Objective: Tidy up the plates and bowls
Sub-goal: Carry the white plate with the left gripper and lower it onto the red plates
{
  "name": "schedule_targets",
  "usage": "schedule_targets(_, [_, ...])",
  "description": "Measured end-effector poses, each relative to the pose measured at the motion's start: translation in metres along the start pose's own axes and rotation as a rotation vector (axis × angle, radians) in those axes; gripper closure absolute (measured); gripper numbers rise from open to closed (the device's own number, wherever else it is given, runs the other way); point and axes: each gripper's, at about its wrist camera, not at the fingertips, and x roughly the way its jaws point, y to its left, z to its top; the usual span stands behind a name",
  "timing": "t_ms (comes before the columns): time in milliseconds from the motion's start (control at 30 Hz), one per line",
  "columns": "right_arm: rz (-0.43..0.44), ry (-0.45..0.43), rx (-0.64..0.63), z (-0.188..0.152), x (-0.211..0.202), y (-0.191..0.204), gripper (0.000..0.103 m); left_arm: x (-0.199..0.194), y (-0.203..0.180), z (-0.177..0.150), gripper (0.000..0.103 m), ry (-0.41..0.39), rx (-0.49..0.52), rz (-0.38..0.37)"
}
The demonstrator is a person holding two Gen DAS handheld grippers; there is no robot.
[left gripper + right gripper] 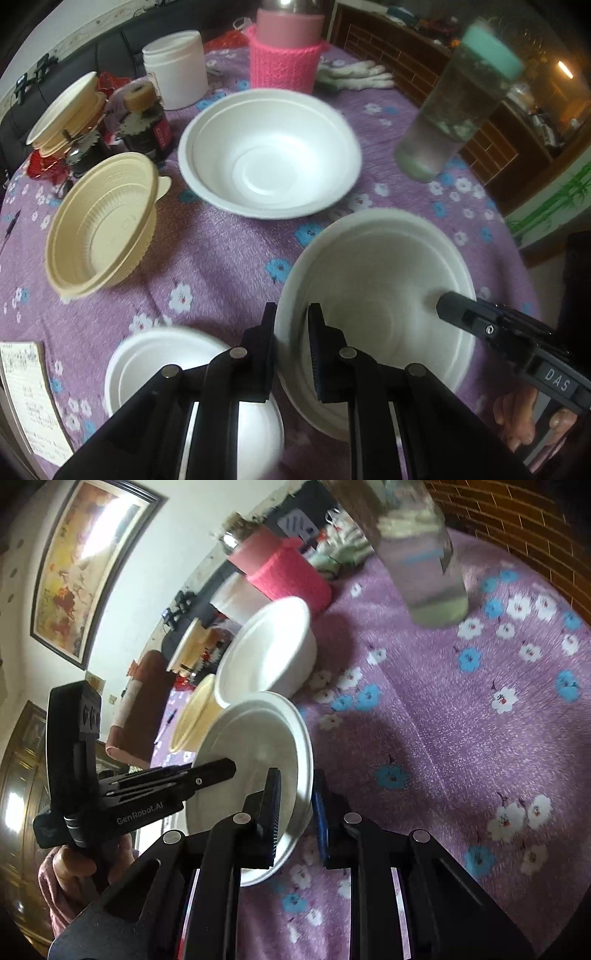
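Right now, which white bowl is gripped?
The near-right white bowl: left hand-held gripper and right hand-held gripper both pinch its rim. The other white bowls sit untouched.

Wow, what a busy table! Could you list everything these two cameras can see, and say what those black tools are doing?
held bowl: 1, white, front right, both tools on its rim
big bowl: 1, white, table middle
small bowl: 1, white, front left
tan bowl: 1, beige, left, tilted
tan lids: a stack, beige, far left on jars
dark jar: 1, black, far left
tub: 1, white, back
flask: 1, pink knitted sleeve, back
bottle: 1, clear, teal cap, right
gloves: white, back
paper: 1, near left edge
tablecloth: purple, flowered
left tool: shut on held bowl
right tool: shut on held bowl
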Motion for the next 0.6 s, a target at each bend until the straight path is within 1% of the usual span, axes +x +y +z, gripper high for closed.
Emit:
schedule_targets(200, [0.025,0.000,-0.054,-0.023,-0.018,0.025,0.086,-0.037,0.005,-0.037,0.088,-0.059,-0.065,0.000])
schedule_targets(300, [0.051,0.028,-0.079,-0.038,-0.022,0.037,0.086,-0.049,0.012,-0.064,0.088,-0.080,-0.137,0.001])
schedule_targets(400, [0.059,0.053,-0.117,-0.057,-0.022,0.052,0.086,-0.059,0.023,-0.096,0.088,-0.096,-0.234,0.004])
schedule_targets(600, [0.088,0.118,-0.215,-0.097,-0.010,0.091,0.086,-0.084,0.038,-0.164,0.088,-0.183,-0.378,0.083])
